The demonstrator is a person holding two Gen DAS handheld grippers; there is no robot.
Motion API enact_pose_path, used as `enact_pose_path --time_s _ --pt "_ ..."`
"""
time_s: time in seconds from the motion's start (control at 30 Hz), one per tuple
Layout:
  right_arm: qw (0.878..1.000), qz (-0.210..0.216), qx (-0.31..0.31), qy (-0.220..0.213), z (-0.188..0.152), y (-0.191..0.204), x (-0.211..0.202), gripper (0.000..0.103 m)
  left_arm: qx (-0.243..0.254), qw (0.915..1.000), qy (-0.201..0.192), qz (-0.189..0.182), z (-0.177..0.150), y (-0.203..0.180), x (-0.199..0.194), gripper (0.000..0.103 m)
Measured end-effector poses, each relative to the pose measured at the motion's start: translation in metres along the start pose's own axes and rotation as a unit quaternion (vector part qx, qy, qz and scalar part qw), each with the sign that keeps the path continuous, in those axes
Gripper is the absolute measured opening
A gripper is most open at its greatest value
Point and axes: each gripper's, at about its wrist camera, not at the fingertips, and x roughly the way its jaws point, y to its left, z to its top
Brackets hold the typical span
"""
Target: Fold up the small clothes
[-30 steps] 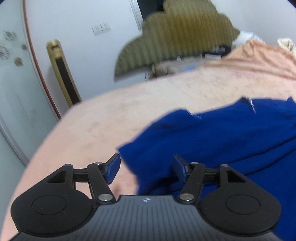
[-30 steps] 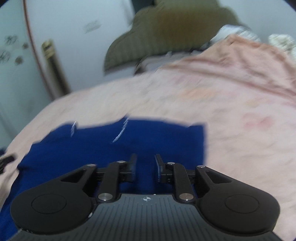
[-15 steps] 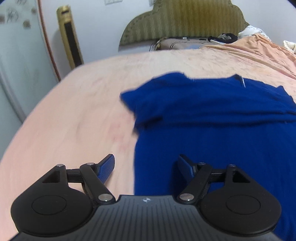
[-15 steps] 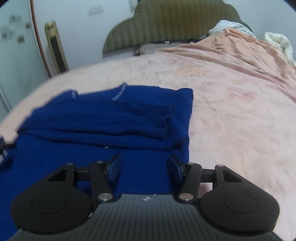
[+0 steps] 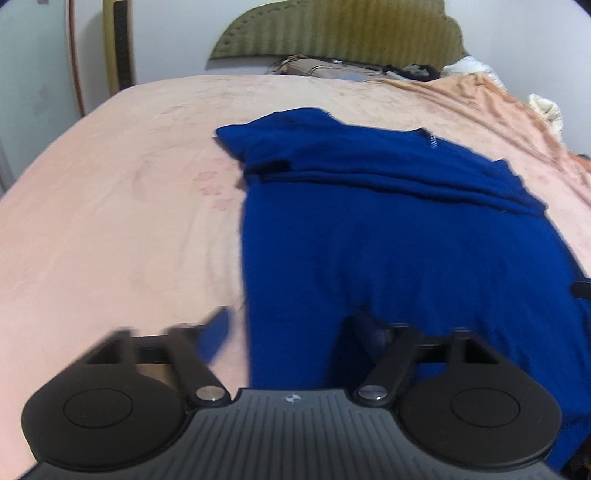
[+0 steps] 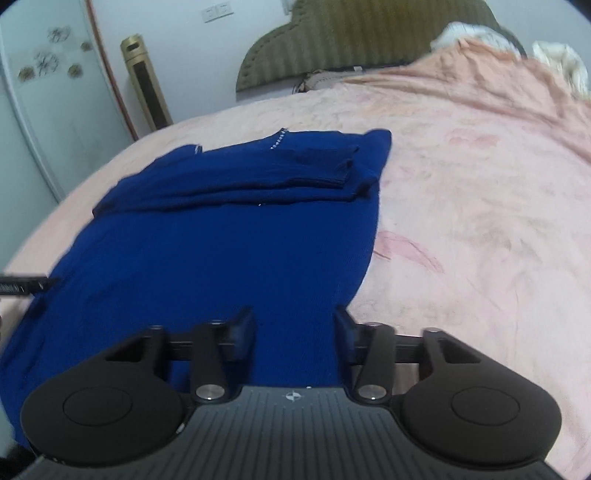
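Note:
A dark blue sweater [image 5: 406, 236] lies flat on the pink bed cover [image 5: 110, 221], with its sleeves folded across the upper part [image 6: 295, 166]. My left gripper [image 5: 291, 328] hovers low over the sweater's near left edge. Its jaws are closing, the cloth's edge lies between the blurred fingers, and the pads are not pressing on it. My right gripper [image 6: 293, 326] is at the near right edge of the sweater [image 6: 221, 258]. Its jaws are closing too, with cloth between them and a gap on both sides.
An olive headboard [image 5: 340, 33] with pillows and loose things stands at the bed's far end. A crumpled orange blanket [image 6: 498, 74] covers the far right. A gold tower appliance [image 6: 147, 92] and a white wardrobe [image 6: 44, 110] stand left of the bed.
Both grippers have drawn back from the sweater's folded upper part toward its near end. Their jaws spread wider midway and have narrowed since.

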Motion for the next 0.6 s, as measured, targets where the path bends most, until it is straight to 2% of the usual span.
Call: enact_pose_path --time_s 0.03,0.07,0.1,0.2,0.3,0.37,0.43,0.53,0.6 --pt "1.0 -0.008 -0.008 -0.003 -0.001 0.004 -0.001 0.019 -0.004 0.9999 0.001 -0.009 0.002 0.001 0.0 0.02" --pt "1.0 -0.008 -0.007 -0.006 0.0 0.006 -0.001 0.01 -0.011 0.9998 0.004 -0.019 0.003 0.002 0.0 0.01" --pt "1.0 -0.002 0.0 -0.01 0.002 0.005 -0.002 0.01 -0.019 0.9994 0.007 -0.029 0.005 0.004 0.001 0.006" --pt "1.0 -0.003 0.002 -0.03 0.008 0.003 -0.009 0.009 -0.019 0.9995 -0.002 -0.024 0.007 0.003 -0.003 0.005" --pt "0.999 -0.004 0.0 -0.054 0.019 0.002 -0.018 0.008 -0.007 0.9986 -0.045 -0.025 0.014 -0.001 -0.02 0.005" --pt "0.998 -0.005 -0.006 -0.065 0.033 0.0 -0.017 0.008 -0.011 0.9982 -0.053 -0.028 0.025 -0.001 -0.021 0.005" --pt "0.997 -0.009 -0.012 -0.076 0.047 0.001 -0.012 0.008 -0.011 0.9981 -0.057 -0.021 0.036 -0.001 -0.015 0.005" --pt "0.996 -0.016 -0.018 -0.091 0.067 0.003 0.002 0.008 -0.01 0.9977 -0.066 0.011 0.052 -0.001 0.002 0.005" --pt "0.994 -0.039 -0.03 -0.097 0.079 0.003 0.015 0.008 -0.024 0.9973 -0.066 0.021 0.063 0.005 0.018 0.005"
